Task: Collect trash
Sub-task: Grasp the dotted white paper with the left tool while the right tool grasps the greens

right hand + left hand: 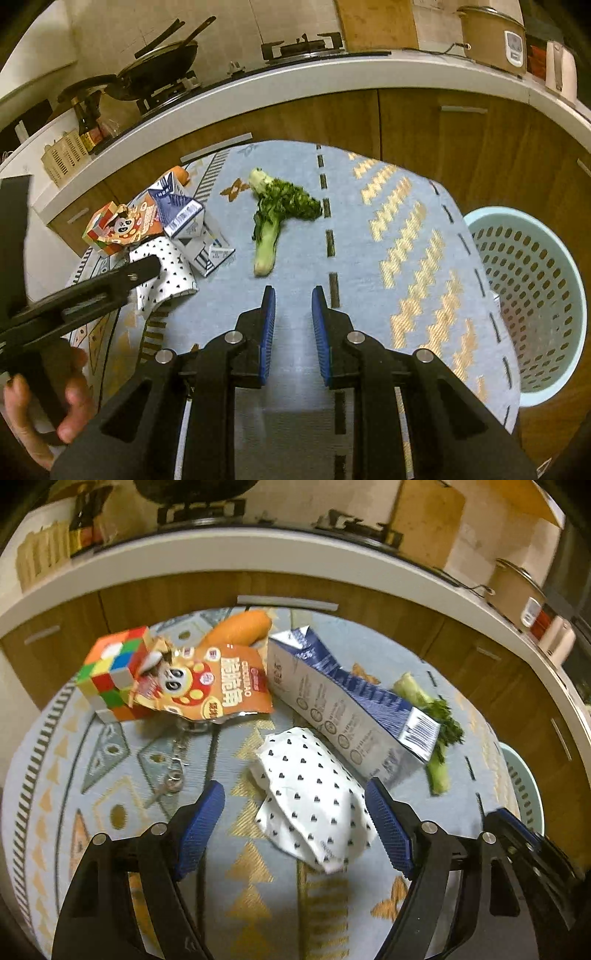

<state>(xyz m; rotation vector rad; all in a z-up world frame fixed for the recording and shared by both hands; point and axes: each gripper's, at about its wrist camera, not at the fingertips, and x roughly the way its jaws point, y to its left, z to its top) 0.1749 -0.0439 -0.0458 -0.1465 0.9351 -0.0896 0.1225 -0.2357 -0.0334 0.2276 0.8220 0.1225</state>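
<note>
A crumpled white paper with small black hearts (310, 801) lies on the patterned mat, and my left gripper (293, 786) hovers open over it, one blue pad on either side and neither touching. Behind the paper lie a flattened blue-and-white milk carton (332, 701) and an orange snack bag (207, 683). A leafy green vegetable stalk (273, 218) lies just ahead of my right gripper (293, 291), whose pads stand a narrow gap apart with nothing between them. In the right wrist view the heart paper (171, 269) sits under the left gripper's black finger (144, 269).
A light blue perforated basket (535, 295) stands on the floor off the mat's right edge. A Rubik's cube (110, 668), a carrot (240, 627) and a bunch of keys (173, 775) also lie on the mat. Wooden cabinets and a white counter curve behind. A person's hand (70, 402) holds the left gripper.
</note>
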